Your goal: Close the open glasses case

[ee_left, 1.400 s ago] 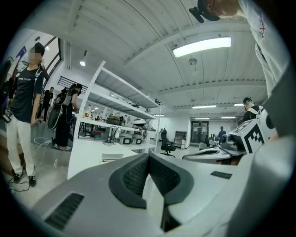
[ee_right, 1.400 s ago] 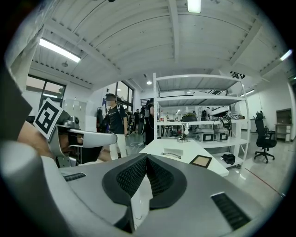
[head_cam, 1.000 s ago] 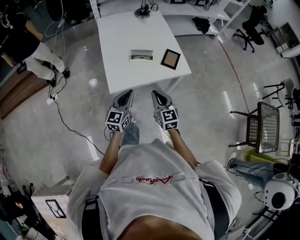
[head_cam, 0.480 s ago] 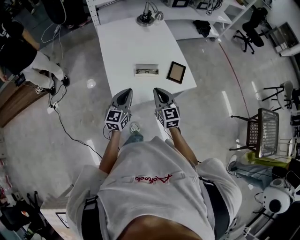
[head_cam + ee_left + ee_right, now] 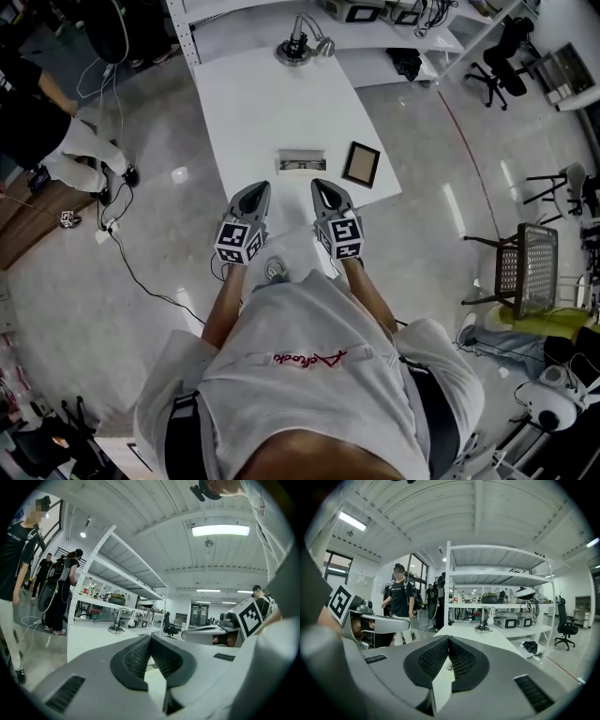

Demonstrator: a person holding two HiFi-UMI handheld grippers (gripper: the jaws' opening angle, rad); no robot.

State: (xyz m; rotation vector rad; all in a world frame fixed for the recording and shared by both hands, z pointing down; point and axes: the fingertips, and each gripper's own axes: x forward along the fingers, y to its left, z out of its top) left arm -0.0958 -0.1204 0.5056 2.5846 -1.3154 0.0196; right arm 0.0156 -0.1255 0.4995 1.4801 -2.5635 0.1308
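Note:
In the head view the open glasses case, a small pale oblong box, lies on the white table toward its near end. My left gripper and right gripper hover side by side at the table's near edge, just short of the case, touching nothing. Both are shut with nothing between them. In the left gripper view the left gripper has its dark pads pressed together. The right gripper looks the same in the right gripper view. Neither gripper view shows the case clearly.
A brown square frame-like object lies right of the case. A desk lamp base stands at the table's far end. White shelving is behind. A person stands at left, cables cross the floor, and a mesh chair stands at right.
The table and the case have come nearer in the head view. Both grippers, still shut, now reach the table's near edge.

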